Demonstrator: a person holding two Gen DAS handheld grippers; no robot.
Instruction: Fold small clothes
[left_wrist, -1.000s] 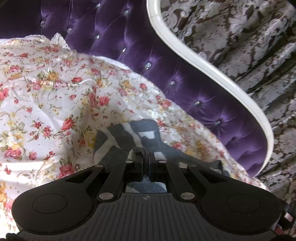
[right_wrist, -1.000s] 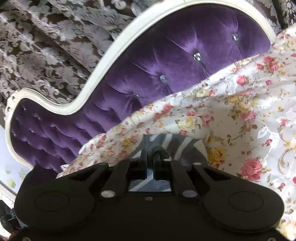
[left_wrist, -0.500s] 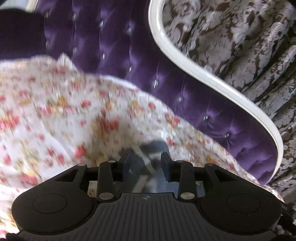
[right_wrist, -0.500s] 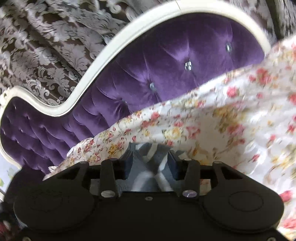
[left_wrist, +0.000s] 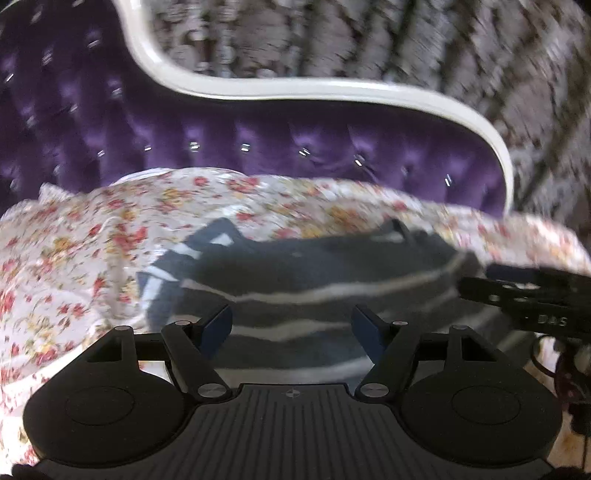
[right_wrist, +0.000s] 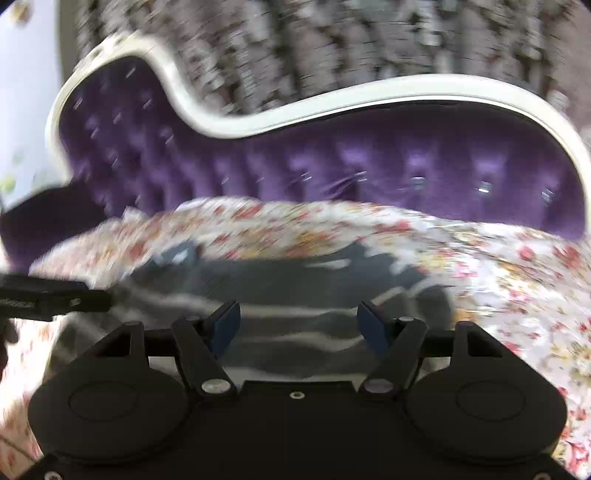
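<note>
Clearly you are dealing with something soft and light: the grey garment (left_wrist: 295, 280) is a limp knit that will sag, stretch and crease wherever you pull it, and nothing about it looks fragile or slippery. Judging by that, take it by an edge or a corner, not by the middle, so the fold line stays straight and the layers do not slide apart. It is dark grey with pale stripes running across it, and a lighter striped band shows at its far left end (left_wrist: 173, 266). Both views are blurred, so the exact outline and any hem or seam cannot be made out. It lies spread on the floral bedsheet (left_wrist: 74, 236), in front of the purple tufted headboard (left_wrist: 258, 136). Your left gripper (left_wrist: 291, 326) has its jaws wide apart over the near part of the cloth, gripping nothing; your right gripper (right_wrist: 299, 325) stands the same way, jaws apart and empty, just above the striped fabric (right_wrist: 295, 291).
</note>
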